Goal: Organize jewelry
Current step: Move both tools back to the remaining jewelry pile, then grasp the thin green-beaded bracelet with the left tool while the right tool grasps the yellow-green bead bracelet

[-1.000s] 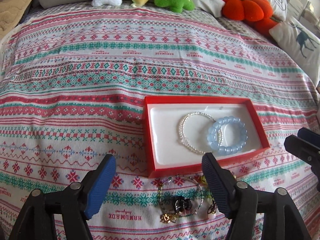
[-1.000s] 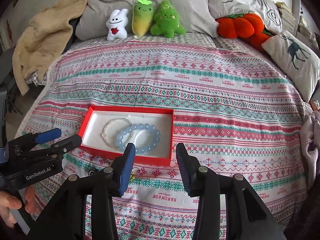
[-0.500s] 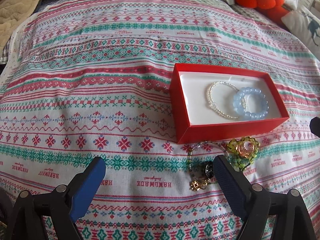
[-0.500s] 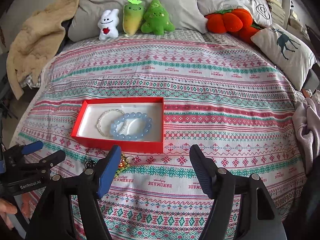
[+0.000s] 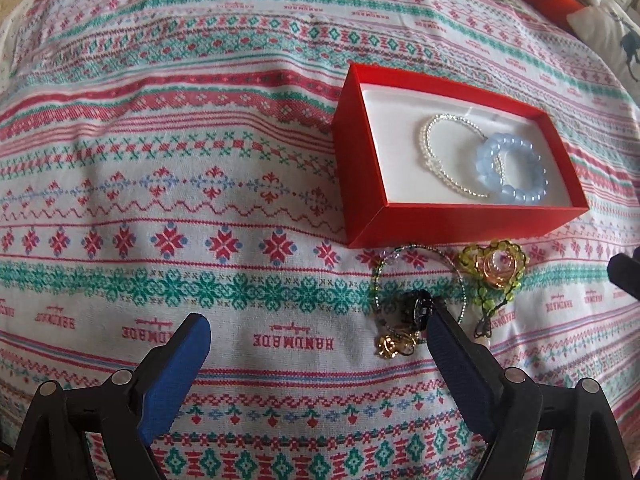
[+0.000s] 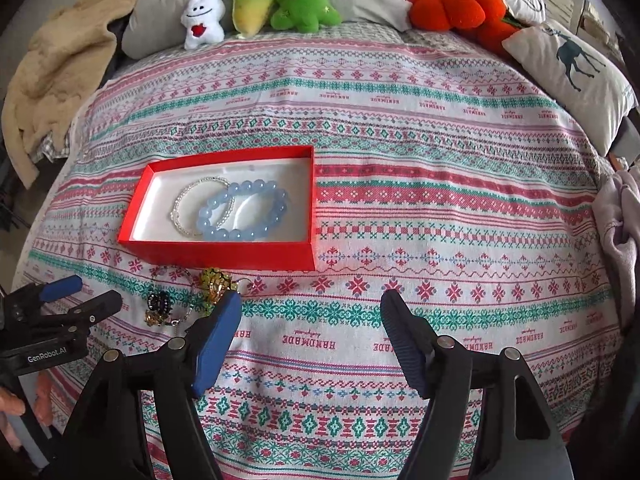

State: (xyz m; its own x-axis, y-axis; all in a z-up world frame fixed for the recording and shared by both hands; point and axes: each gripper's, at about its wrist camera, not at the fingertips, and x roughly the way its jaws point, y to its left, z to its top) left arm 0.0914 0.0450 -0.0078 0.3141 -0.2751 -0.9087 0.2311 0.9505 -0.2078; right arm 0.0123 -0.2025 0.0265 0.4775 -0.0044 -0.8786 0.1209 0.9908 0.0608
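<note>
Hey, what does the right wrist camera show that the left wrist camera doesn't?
Only the right wrist view shows the three plush toys, the deer-print pillow, the beige blanket and the left gripper from the side. Only the left wrist view shows the loose gold charm clearly. Both show the red cardboard box holding the pale blue bead bracelet and clear bead bracelet.

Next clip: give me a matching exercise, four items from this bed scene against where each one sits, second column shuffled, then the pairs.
Items
1. blue bead bracelet
2. green bead heart piece
3. left tool
4. orange pumpkin plush

Places
A. on the bedspread, just outside the red box's near wall
B. at the head of the bed, among the pillows
C. inside the red box, overlapping the clear bead bracelet
D. open above bare bedspread, nothing between its fingers

Pairs: 1-C, 2-A, 3-D, 4-B
</note>
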